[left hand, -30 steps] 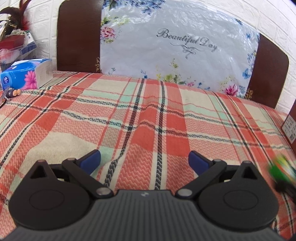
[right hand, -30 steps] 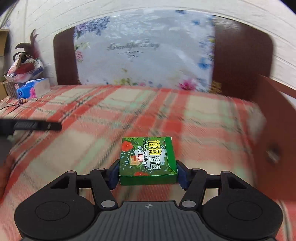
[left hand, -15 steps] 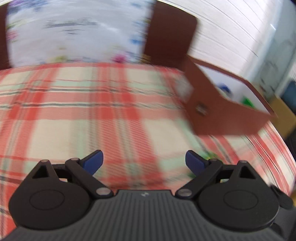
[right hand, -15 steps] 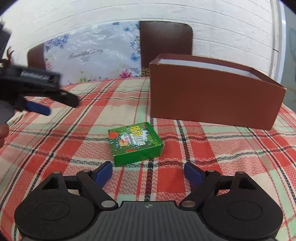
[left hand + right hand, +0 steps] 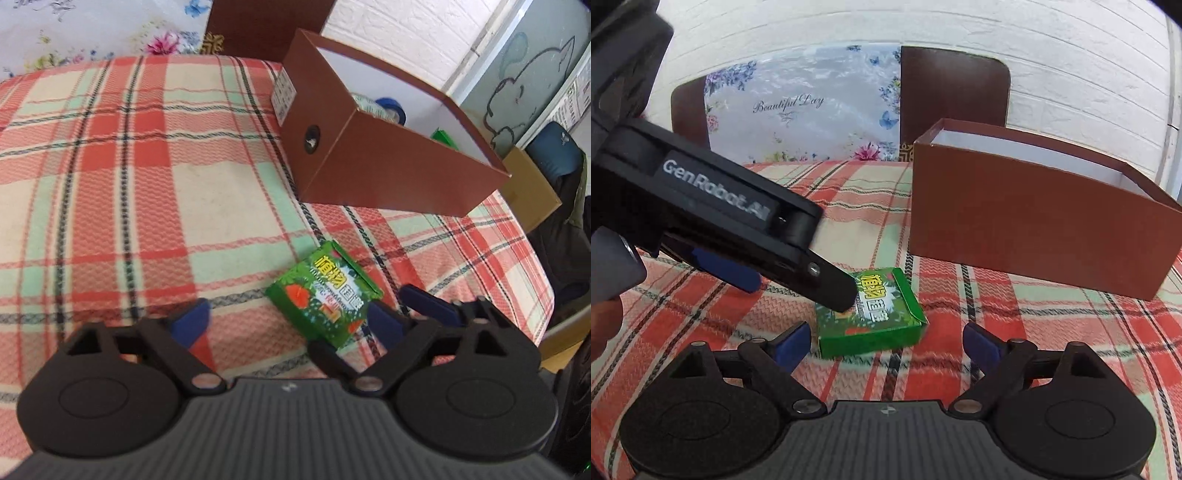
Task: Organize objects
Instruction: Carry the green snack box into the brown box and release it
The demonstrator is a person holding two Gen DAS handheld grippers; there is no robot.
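A small green box (image 5: 325,295) with Chinese print lies flat on the plaid tablecloth (image 5: 147,166); it also shows in the right wrist view (image 5: 875,314). My left gripper (image 5: 286,321) is open, the box between its fingertips towards the right one. In the right wrist view the left gripper's finger (image 5: 827,280) reaches over the box from the left. My right gripper (image 5: 886,343) is open and empty, just short of the box. An open brown box (image 5: 388,162) stands behind it, also in the right wrist view (image 5: 1034,225).
The brown box holds a blue-capped item (image 5: 388,107) and something green (image 5: 443,136). A floral cushion (image 5: 801,110) leans on a brown chair back (image 5: 953,96) at the far side. The table's right edge (image 5: 539,266) drops off beside a cardboard carton (image 5: 532,192).
My right gripper let go of the green box and drew back. My left gripper swung right and closed in on the box, its finger now over it.
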